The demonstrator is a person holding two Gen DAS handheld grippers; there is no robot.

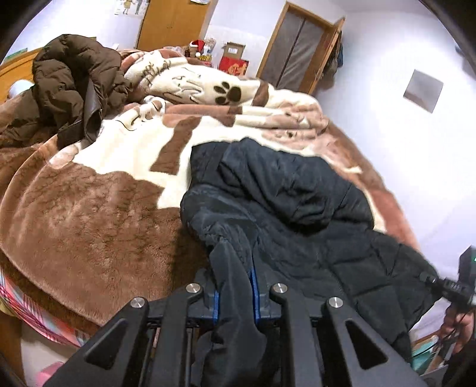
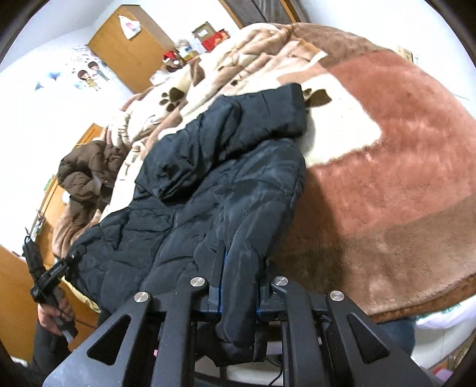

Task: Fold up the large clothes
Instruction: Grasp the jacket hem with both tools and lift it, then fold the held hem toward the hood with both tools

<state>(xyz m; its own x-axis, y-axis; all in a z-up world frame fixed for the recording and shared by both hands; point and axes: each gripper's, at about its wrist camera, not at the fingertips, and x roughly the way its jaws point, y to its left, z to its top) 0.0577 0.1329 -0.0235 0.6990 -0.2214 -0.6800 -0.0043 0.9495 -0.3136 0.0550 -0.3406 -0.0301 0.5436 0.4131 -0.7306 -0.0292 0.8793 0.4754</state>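
Two grippers engaged on one garment. Black padded jacket spread across near edge of bed, on brown-and-cream plush blanket, hood bunched toward centre of bed.

Left gripper: jaws clamped on a bunched fold of jacket fabric, blue pads pressed against cloth on both sides. Fold drawn back between the fingers and draped down past them toward the camera. Gripper aimed forward and slightly downward over the bed edge.

Right gripper: jaws likewise clamped on a gathered section of black padded jacket, fabric hanging down between and below the fingers. View rolled markedly to one side, blanket filling the right of the frame.

Left hand seen in right wrist view, wrapped around the handle at lower left, beside the jacket hem. Right hand seen in left wrist view at far right edge, gripping its handle; partly cut off.

Brown puffer coat heaped at far side of bed, well apart from the black jacket. Wooden wardrobe against rear wall.
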